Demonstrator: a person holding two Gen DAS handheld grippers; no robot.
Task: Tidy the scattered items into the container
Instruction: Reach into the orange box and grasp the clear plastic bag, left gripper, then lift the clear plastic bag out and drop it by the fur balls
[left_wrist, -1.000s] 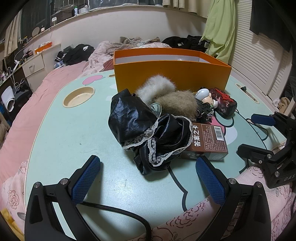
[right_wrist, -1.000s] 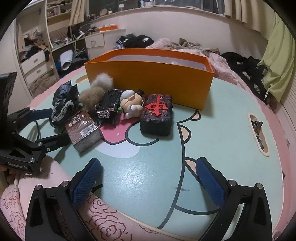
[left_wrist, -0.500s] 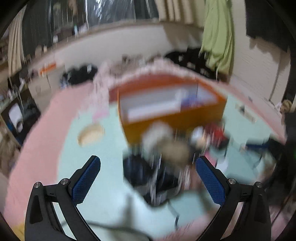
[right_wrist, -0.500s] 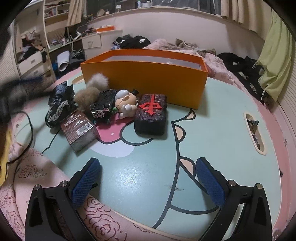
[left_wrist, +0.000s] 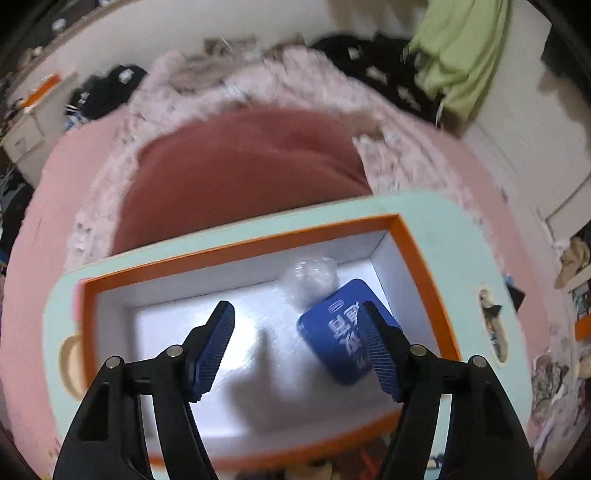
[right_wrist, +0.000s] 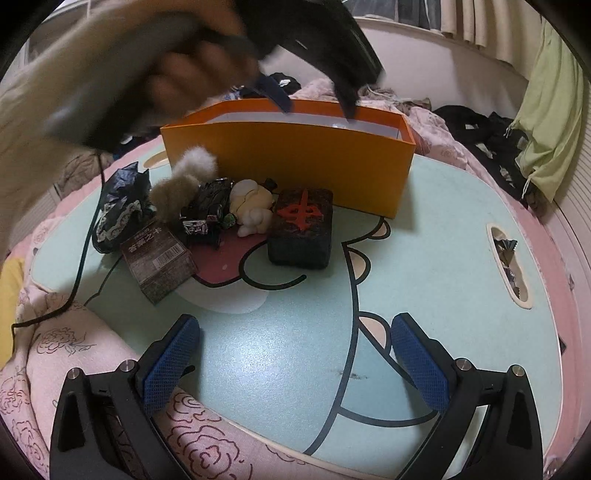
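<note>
I'm hovering the left gripper (left_wrist: 295, 341), jaws closing on nothing, over the orange box (left_wrist: 417, 254) holding a blue pack (left_wrist: 340, 332); beside the box, the brown carton (right_wrist: 159, 258), mahjong block (right_wrist: 301, 232) and others are waiting; right gripper (right_wrist: 295, 358) released

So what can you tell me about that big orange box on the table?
The orange box is a long, open-topped rectangle that looks like stiff card, orange outside and along the rim, white inside. It stands upright on the pale green cartoon table, behind the row of scattered things. Looking down into it, a blue packet and a crumpled bit of clear plastic lie at one end. The left gripper hangs over it, holding nothing.
</note>
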